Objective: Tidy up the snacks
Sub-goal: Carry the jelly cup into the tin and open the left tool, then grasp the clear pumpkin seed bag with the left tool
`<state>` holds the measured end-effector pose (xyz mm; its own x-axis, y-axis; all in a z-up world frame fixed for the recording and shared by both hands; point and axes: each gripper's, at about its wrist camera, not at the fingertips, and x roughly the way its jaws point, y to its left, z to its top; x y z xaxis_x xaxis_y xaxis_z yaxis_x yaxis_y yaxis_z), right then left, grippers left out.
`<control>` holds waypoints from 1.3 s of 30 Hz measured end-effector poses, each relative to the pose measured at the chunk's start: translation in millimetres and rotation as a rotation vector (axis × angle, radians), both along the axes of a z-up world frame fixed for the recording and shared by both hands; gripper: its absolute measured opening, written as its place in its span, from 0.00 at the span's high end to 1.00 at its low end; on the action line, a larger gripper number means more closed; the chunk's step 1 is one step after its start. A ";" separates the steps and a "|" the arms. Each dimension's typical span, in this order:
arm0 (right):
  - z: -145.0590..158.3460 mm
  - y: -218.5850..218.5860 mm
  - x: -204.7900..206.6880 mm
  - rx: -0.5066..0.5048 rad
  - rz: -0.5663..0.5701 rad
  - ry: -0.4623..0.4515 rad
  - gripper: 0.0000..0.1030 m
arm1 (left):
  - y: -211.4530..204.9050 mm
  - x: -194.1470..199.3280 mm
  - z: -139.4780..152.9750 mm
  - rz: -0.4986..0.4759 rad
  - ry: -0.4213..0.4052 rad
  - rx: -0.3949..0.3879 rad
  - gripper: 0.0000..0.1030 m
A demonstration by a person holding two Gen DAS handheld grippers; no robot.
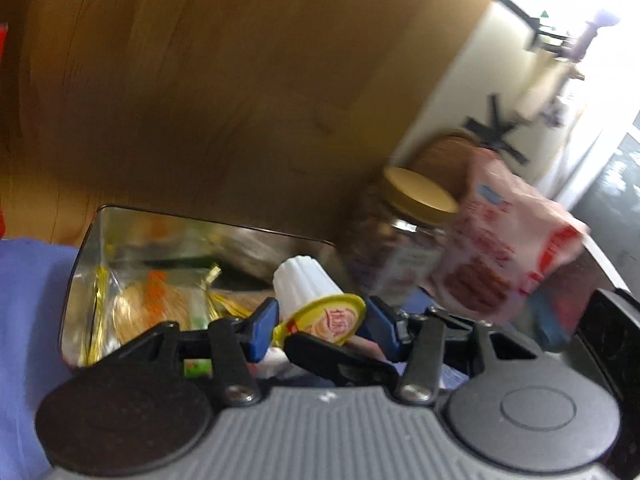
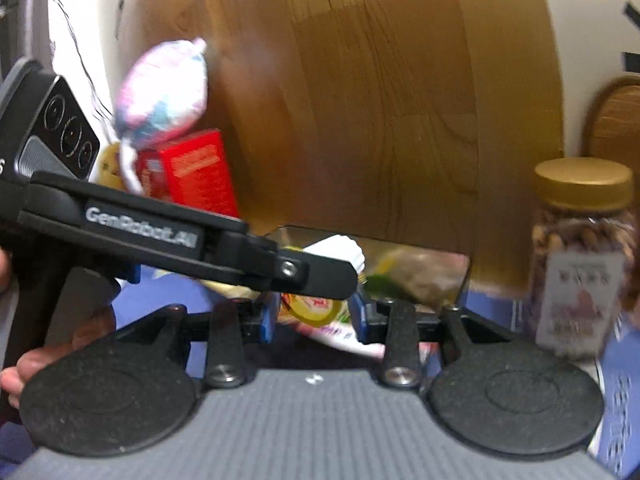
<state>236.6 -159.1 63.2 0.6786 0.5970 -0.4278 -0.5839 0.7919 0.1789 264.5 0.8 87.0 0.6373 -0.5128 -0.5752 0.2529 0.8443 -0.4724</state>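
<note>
My left gripper [image 1: 320,320] is shut on a small white ribbed cup with a yellow foil lid [image 1: 316,300], held over the near edge of a shiny metal tin [image 1: 86,264] that holds wrapped snacks. The left gripper's finger also crosses the right wrist view [image 2: 320,276], with the cup's white body [image 2: 340,250] behind it. My right gripper [image 2: 316,314] is shut on a pink-and-white snack packet [image 2: 340,334]; in the left wrist view the packet [image 1: 504,252] hangs at the right.
A glass jar of nuts with a gold lid [image 2: 584,252] stands right of the tin on a blue cloth [image 1: 28,300]. A red box [image 2: 196,172] and a pastel bag [image 2: 164,88] stand at the left. A wooden panel [image 2: 380,100] rises behind the tin.
</note>
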 end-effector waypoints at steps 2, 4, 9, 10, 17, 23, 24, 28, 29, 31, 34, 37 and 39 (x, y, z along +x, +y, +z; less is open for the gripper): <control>-9.4 6.3 11.7 -0.040 -0.036 -0.018 0.52 | 0.3 16.2 -11.3 0.026 0.038 0.031 0.50; -13.3 7.6 14.9 -0.059 -0.076 -0.036 0.50 | 2.1 21.6 -18.2 0.044 0.044 0.037 0.50; -14.3 -21.4 -3.6 0.036 -0.096 -0.033 0.51 | 14.9 -1.0 -11.7 0.061 0.003 0.003 0.51; -13.6 -29.4 -10.5 0.057 -0.108 -0.035 0.51 | 20.2 -6.5 -9.2 0.060 -0.008 -0.006 0.51; -35.8 -83.9 -61.6 0.206 -0.121 0.124 0.51 | 20.9 -83.7 -14.4 -0.006 0.010 -0.052 0.50; -64.6 -94.4 -82.3 0.262 -0.121 0.306 0.50 | 8.9 -133.8 -46.2 -0.019 0.102 -0.045 0.50; -67.2 -93.2 -85.8 0.268 -0.119 0.325 0.51 | 8.1 -138.2 -49.4 -0.018 0.115 -0.043 0.50; -76.3 -88.0 -101.3 0.272 -0.103 0.375 0.63 | 5.9 -153.4 -61.4 0.010 0.140 -0.024 0.51; -77.7 -84.7 -105.6 0.266 -0.093 0.381 0.71 | 6.2 -158.2 -61.5 0.015 0.135 -0.014 0.50; -76.1 -79.2 -115.3 0.247 -0.094 0.362 0.74 | 3.0 -163.9 -62.7 0.013 0.139 -0.015 0.51; -76.9 -79.0 -128.2 0.258 -0.097 0.366 0.76 | -0.9 -178.0 -64.0 -0.004 0.140 -0.012 0.50; -80.8 -85.2 -142.1 0.294 -0.110 0.386 0.79 | -5.7 -191.8 -65.1 -0.036 0.144 -0.030 0.50; -83.0 -90.8 -151.7 0.317 -0.116 0.400 0.80 | -9.9 -202.3 -65.6 -0.057 0.144 -0.032 0.50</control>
<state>84.8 -249.9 -19.8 0.5681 0.6701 -0.4777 -0.3326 0.7179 0.6115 62.2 -9.1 21.3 0.5188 -0.5657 -0.6409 0.2281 0.8142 -0.5340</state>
